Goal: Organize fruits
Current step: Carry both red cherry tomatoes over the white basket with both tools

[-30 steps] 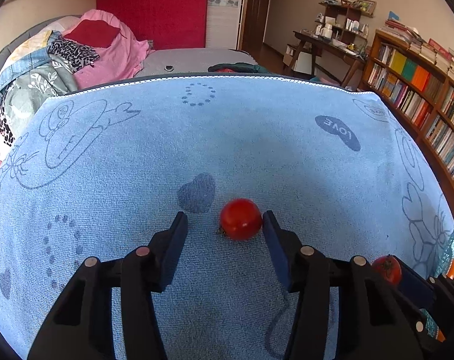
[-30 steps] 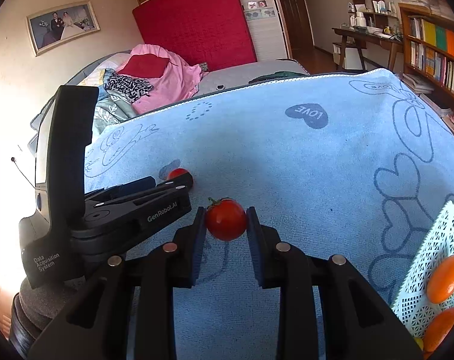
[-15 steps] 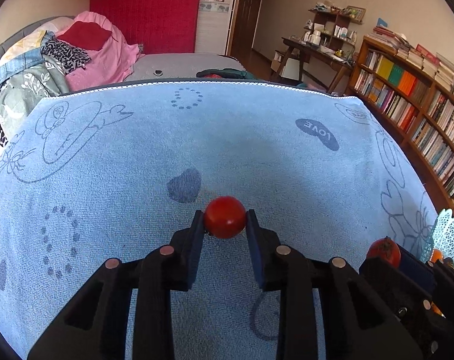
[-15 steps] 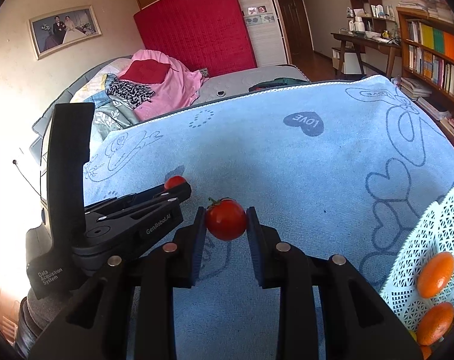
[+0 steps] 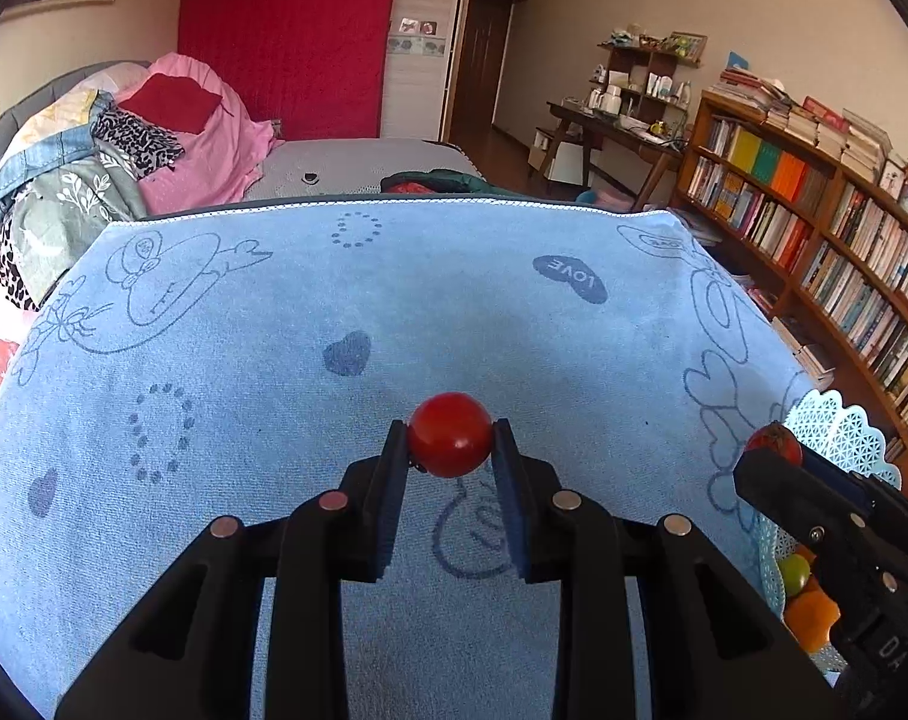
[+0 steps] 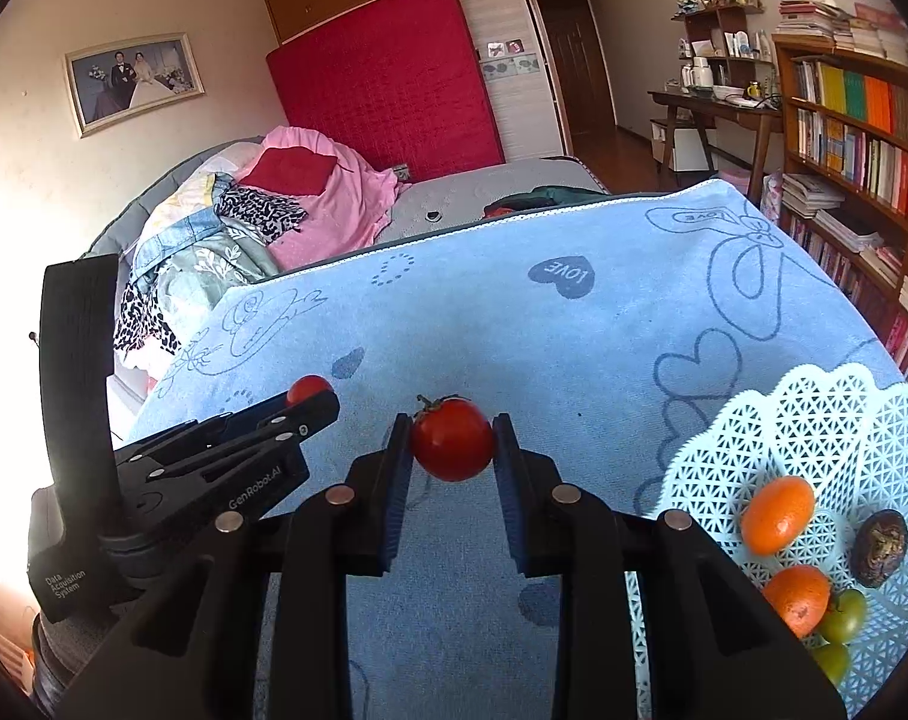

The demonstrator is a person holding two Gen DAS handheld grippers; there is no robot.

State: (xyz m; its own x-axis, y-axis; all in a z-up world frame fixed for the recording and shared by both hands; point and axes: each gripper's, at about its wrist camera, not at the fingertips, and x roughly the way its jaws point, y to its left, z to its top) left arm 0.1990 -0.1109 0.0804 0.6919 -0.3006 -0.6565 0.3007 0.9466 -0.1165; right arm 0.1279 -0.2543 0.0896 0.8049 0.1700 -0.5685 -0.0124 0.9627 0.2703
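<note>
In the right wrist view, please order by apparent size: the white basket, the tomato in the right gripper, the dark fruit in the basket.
1. white basket
2. tomato in the right gripper; being nearer may enlarge it
3. dark fruit

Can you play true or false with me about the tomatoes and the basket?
1. Each gripper holds a red tomato. True: the left gripper jaws clamp the left tomato, and the right gripper clamps the right tomato.
2. The white basket is empty. False: it holds orange fruits, green ones and a dark one.
3. The cloth is blue. True.
4. The basket sits on the left. False: it is on the right.
</note>
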